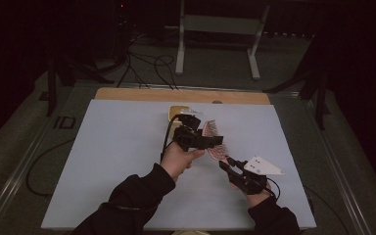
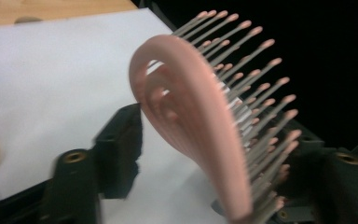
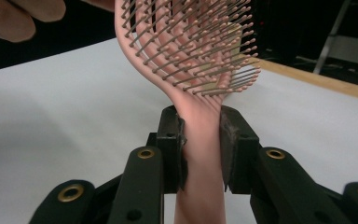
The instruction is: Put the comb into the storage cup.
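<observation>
My desk [image 1: 117, 161], covered by a pale sheet, takes up the middle of the high view, with a strip of bare wood along its far edge and a dark floor with cables beyond. Near the centre of that view my two hands meet over the sheet. My left tool [image 1: 206, 140] sits just above centre, and my right tool [image 1: 225, 166] is lower and to the right, with its grey plate pointing toward the right edge. Between them is the pink hairbrush [image 1: 215, 143], held up off the desk. In the right gripper view my right tool [image 3: 202, 147] is clamped on the brush's handle at the lower middle of the frame, pads pressed against both sides, and the bristled head rises toward the top. In the left gripper view the brush head [image 2: 200, 126] stands between my left tool's jaws; the picture is blurred, so I cannot tell whether the pads press on it. A small cream-coloured object [image 1: 177, 113] lies near the desk's far edge, above my left tool.
</observation>
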### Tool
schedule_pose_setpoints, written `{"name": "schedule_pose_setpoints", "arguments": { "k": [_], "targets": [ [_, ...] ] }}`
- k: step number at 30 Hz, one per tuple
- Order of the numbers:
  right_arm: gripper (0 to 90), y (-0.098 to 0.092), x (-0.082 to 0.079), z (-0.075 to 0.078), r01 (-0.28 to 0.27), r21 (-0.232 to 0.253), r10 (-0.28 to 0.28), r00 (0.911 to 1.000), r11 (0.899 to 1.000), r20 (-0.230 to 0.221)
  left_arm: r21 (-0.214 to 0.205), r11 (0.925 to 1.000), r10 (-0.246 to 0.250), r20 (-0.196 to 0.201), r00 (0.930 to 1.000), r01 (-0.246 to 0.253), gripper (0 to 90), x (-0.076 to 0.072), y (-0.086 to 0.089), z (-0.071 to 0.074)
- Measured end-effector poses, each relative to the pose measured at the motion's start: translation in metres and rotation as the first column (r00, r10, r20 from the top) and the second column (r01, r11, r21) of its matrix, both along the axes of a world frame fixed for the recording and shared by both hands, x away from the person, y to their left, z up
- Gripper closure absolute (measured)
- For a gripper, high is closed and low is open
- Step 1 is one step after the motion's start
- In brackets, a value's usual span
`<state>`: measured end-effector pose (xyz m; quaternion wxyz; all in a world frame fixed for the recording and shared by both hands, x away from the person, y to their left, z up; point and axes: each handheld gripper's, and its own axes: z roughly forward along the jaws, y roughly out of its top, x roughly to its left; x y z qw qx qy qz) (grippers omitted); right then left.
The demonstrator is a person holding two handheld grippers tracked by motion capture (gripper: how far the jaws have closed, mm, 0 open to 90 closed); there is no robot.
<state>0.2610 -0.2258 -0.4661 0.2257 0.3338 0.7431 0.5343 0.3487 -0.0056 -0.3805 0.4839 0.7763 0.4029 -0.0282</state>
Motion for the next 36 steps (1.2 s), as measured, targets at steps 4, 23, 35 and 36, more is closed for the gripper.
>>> {"name": "schedule_pose_setpoints", "arguments": {
  "k": [4, 23, 35, 36],
  "targets": [
    [72.2, 0.0, 0.0, 0.0, 0.005, 0.006, -0.005, 1.0, 1.0, 0.006, -0.015, 0.9997, 0.018, -0.005, 0.9998, -0.018, 44.0, -0.001, 0.0, 0.001],
    [70.3, 0.002, 0.0, 0.001, 0.062, -0.01, -0.062, 0.998, 0.998, 0.011, -0.069, 0.9972, 0.032, 0.025, 0.9992, -0.03, 64.4, -0.008, -0.011, 0.005],
    [27.8, 0.005, 0.003, -0.001, -0.002, 0.024, 0.002, 0.9998, 1.0, -0.021, -0.059, 0.9981, -0.01, 0.083, 0.9965, 0.015, 65.6, -0.01, -0.017, 0.016],
    [27.8, 0.005, 0.003, -0.001, -0.002, 0.024, 0.002, 0.9998, 1.0, -0.021, -0.059, 0.9981, -0.01, 0.083, 0.9965, 0.015, 65.6, -0.01, -0.017, 0.016]
  ]
}}
